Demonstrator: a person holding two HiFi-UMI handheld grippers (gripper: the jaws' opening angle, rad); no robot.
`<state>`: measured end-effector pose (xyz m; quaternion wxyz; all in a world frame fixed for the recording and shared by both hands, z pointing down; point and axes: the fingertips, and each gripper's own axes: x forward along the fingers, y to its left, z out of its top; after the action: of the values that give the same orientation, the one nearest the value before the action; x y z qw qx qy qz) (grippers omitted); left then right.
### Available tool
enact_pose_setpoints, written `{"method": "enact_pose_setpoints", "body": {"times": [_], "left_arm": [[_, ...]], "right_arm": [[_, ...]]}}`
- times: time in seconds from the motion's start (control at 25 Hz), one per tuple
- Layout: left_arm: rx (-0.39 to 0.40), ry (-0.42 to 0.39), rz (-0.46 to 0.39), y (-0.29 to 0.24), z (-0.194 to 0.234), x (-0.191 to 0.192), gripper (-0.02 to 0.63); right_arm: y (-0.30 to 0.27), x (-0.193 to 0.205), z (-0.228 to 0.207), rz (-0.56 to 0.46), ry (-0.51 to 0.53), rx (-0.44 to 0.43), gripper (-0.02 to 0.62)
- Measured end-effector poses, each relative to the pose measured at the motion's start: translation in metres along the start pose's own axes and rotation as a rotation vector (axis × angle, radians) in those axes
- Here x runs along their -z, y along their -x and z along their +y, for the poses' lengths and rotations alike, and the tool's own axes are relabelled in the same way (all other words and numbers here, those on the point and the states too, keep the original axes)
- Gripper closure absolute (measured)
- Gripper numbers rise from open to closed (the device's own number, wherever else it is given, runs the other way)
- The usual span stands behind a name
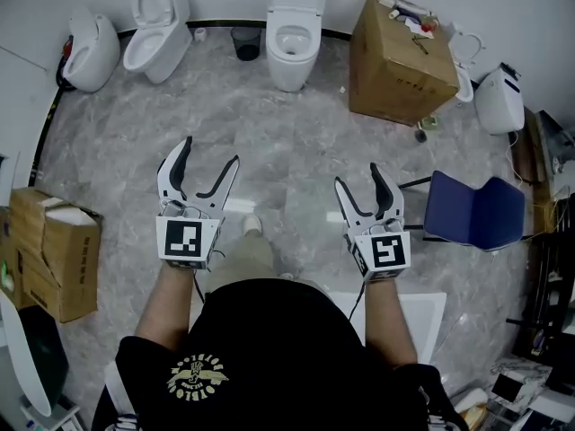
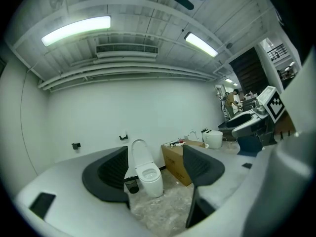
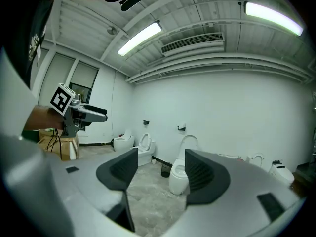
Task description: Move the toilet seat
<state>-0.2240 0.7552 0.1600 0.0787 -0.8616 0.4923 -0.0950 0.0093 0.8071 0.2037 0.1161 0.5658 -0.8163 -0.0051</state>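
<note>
Both hands are out in front, a gripper in each, well back from the row of fixtures. The left gripper [image 1: 211, 151] has its fingers [image 2: 106, 177] spread wide with nothing between them; only the room shows through the gap. It's the same with the right gripper [image 1: 358, 175]: fingers [image 3: 205, 177] wide apart, gripping nothing, floor and wall visible between the pads.

The target is the white toilet [image 1: 294, 61] at the middle of the floor's far edge, backed against the wall. Its toilet seat [image 1: 309, 47] rings the bowl, and the lid stands upright behind it. Both gripper views look straight at this toilet, far off between the fingers.

A small dark bin [image 1: 246, 43] sits just beside the toilet on its left. To its right stands a big cardboard box [image 1: 400, 57] with bits and pieces on top. Two more white toilets [image 1: 157, 30] stand in the far left corner. A blue chair [image 1: 476, 209] is near the right edge of the grey marble floor [image 1: 269, 142], and another cardboard box [image 1: 54, 250] is at the left edge. Neither gripper touches anything.
</note>
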Motion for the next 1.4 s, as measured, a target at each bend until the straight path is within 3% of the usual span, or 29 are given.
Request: {"method": "enact_pose_setpoints", "body": {"times": [0.4,0.8,1.08,1.4], "left_arm": [[0.097,-0.003,0.041,-0.088,0.022,0.016,0.282],[0.107,-0.027,0.077,-0.154,0.081,0.033,0.282],[0.122,-0.021,0.029,-0.196,0.133,0.023,0.282],[0.149,-0.004,0.056,-0.223,0.155,0.042,0.282]], "right_arm": [[-0.078,-0.003,-0.025,0.033,-0.05,0.016,0.311],[-0.163,-0.016,-0.04,0.04,-0.075,0.033,0.311],[-0.219,-0.043,-0.042,0.027,-0.036,0.053,0.311],[-0.256,-0.052,-0.055,0.032,-0.036,0.081,0.311]]}}
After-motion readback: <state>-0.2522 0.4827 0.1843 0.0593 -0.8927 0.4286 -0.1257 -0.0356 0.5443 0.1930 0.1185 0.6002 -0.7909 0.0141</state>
